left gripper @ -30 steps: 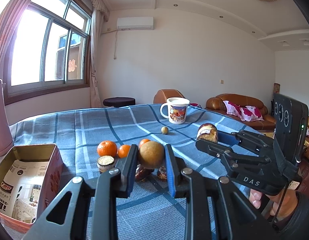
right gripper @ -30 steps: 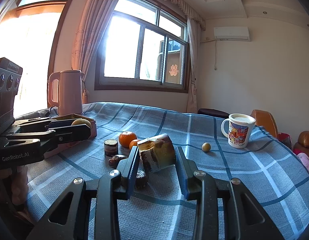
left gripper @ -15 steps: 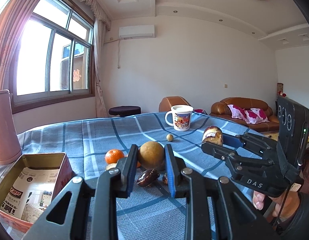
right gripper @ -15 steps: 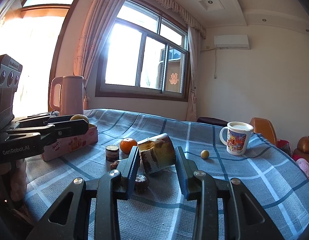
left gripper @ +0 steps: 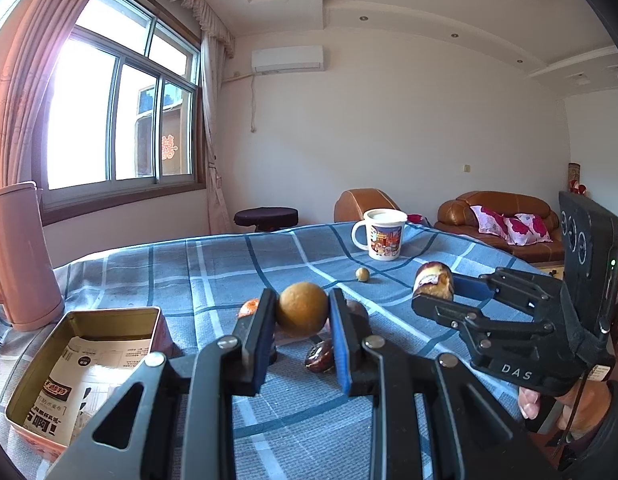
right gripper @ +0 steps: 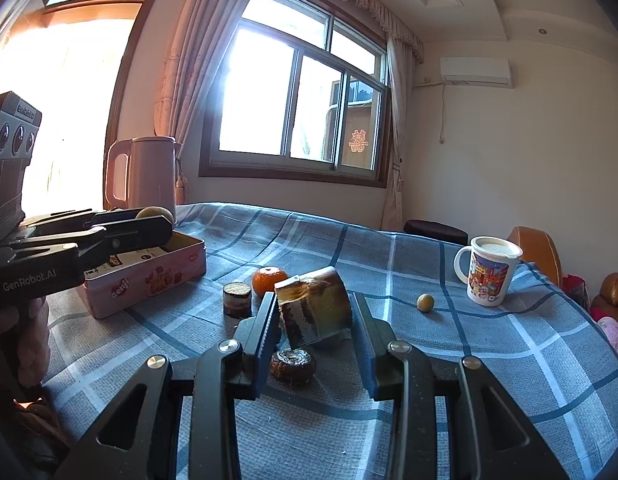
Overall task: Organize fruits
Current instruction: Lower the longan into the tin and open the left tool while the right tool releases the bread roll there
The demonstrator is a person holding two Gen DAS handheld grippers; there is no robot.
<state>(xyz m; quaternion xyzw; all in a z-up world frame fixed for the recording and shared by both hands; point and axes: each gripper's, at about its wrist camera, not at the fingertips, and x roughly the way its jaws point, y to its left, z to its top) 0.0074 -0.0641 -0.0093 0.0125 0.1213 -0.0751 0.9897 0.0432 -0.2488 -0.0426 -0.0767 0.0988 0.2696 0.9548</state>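
Note:
My left gripper [left gripper: 302, 312] is shut on a round brown-yellow fruit [left gripper: 302, 309], held above the blue checked tablecloth, right of the open tin box [left gripper: 89, 356]. My right gripper [right gripper: 315, 312] is shut on a brown-and-yellow cut chunk [right gripper: 315, 310]; it also shows in the left wrist view [left gripper: 433, 280]. An orange [right gripper: 269, 280], a small cut cylinder piece [right gripper: 237, 298], a dark wrinkled piece [right gripper: 293, 366] and a small round yellow fruit [right gripper: 425, 303] lie on the cloth. A dark date [left gripper: 320, 356] lies under my left gripper. The left gripper with its fruit shows over the pink tin [right gripper: 149, 280].
A printed white mug [right gripper: 489, 274] stands at the far right of the table. A pink kettle [right gripper: 143, 178] stands behind the tin near the window. A dark stool [left gripper: 267, 218] and brown sofas [left gripper: 505, 216] stand beyond the table's far edge.
My left gripper has moved left toward the tin box with the round fruit. My right gripper has kept hold of the chunk and shifted slightly; the tin now looks nearer.

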